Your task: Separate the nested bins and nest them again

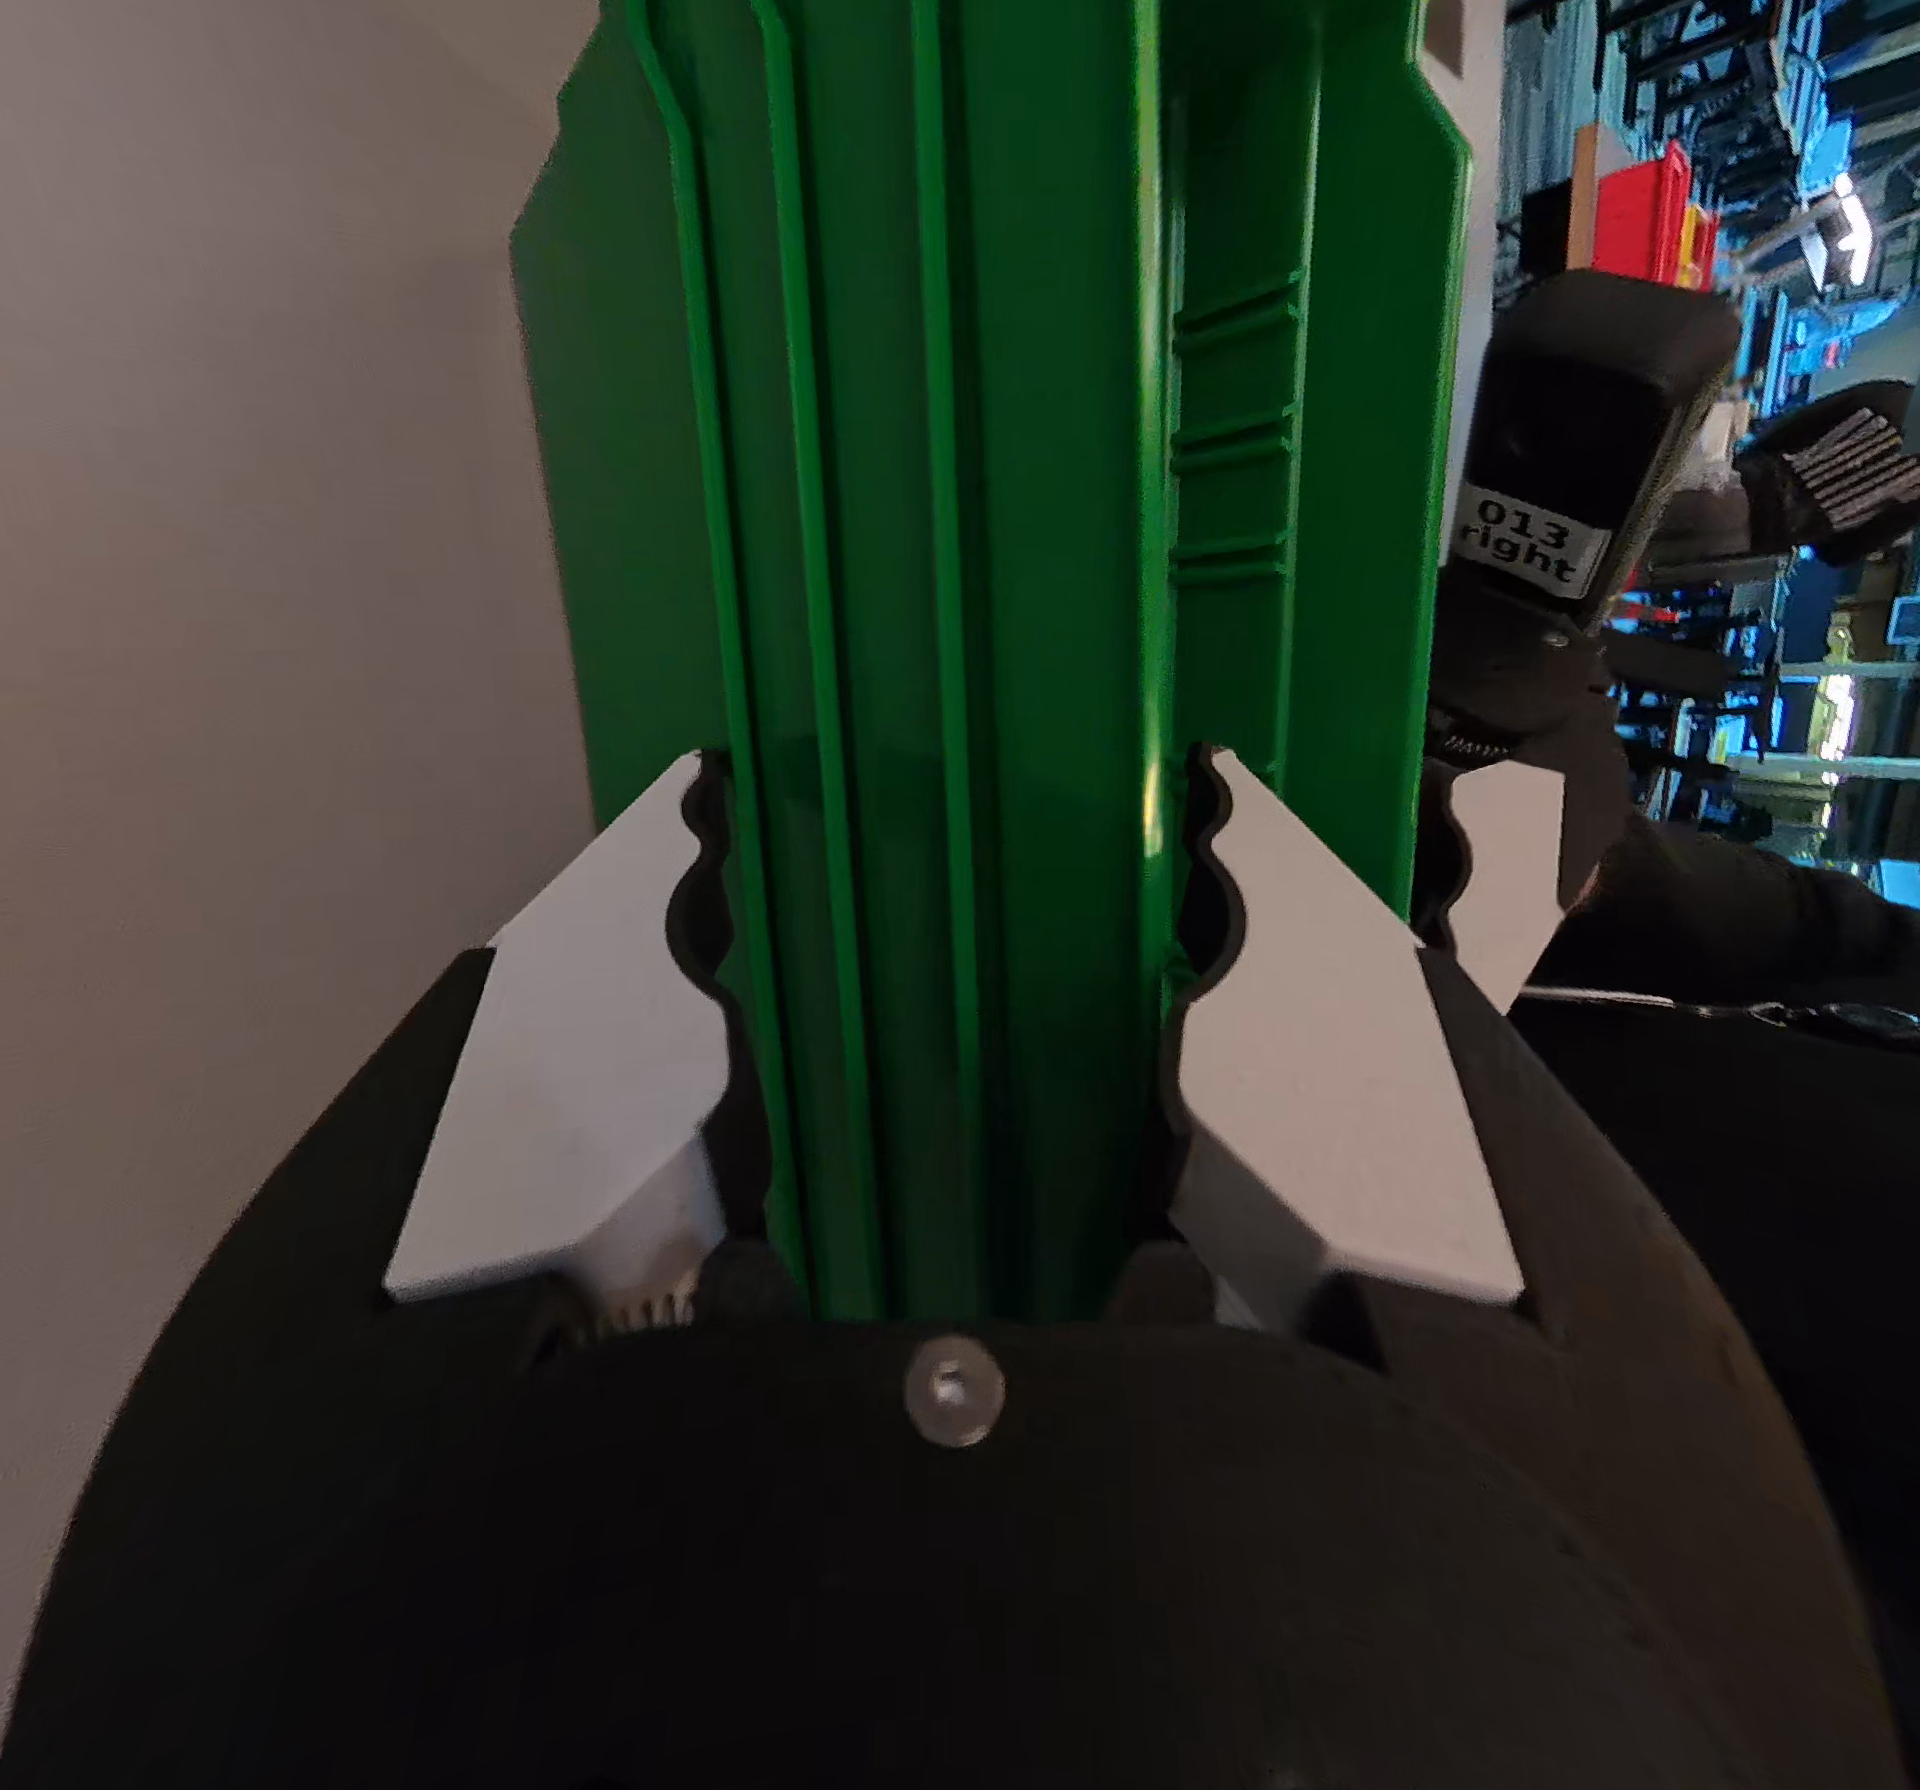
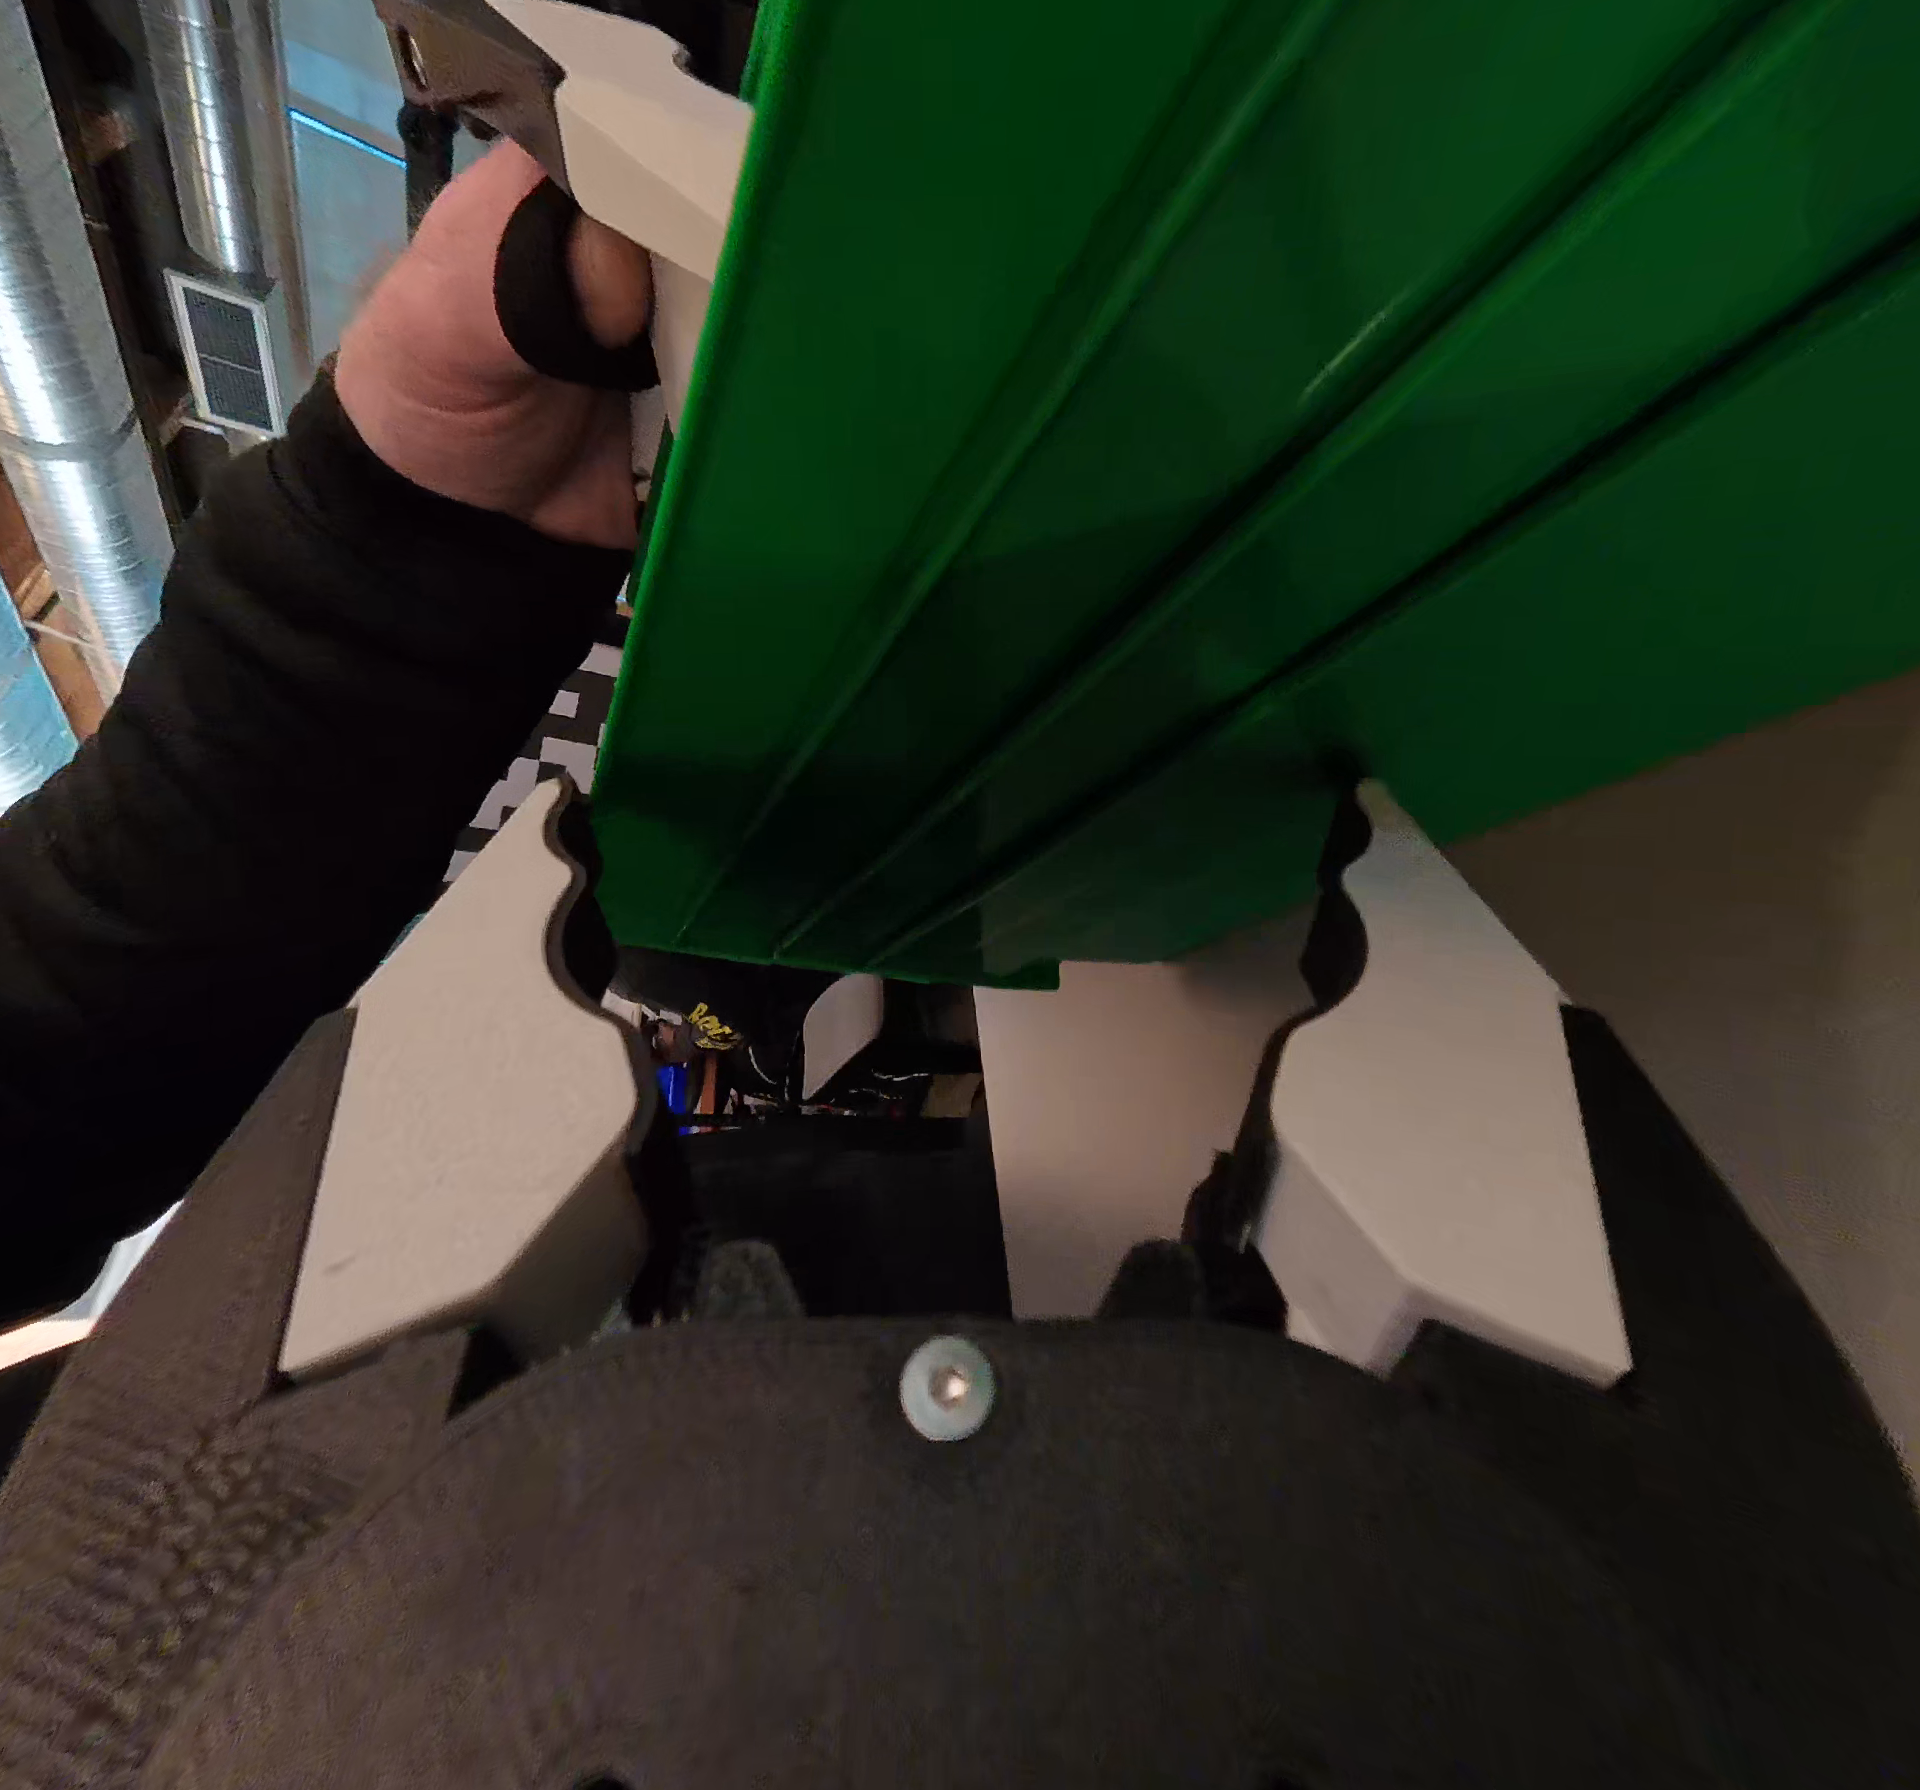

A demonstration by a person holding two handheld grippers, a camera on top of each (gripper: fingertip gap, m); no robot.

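Left wrist view: the left gripper [image 1: 951,867] has its white fingers [image 1: 582,1013] closed on the stacked rims of the green bins [image 1: 987,390], which fill the gap between the jaws and run straight ahead from the camera; several parallel rim edges lie side by side, so the bins are nested. A pale wall [image 1: 260,493] lies behind on the left. At far right the right gripper [image 1: 1444,847] grips the bins' other edge, held by a dark sleeve [image 1: 1714,909]. Right wrist view: the right gripper [image 2: 966,867] clamps the corner of the bins [image 2: 1195,390] at its fingertips, jaws narrowed onto the rims. At upper left the left gripper [image 2: 665,161] meets the bins, held by a hand [image 2: 468,358].
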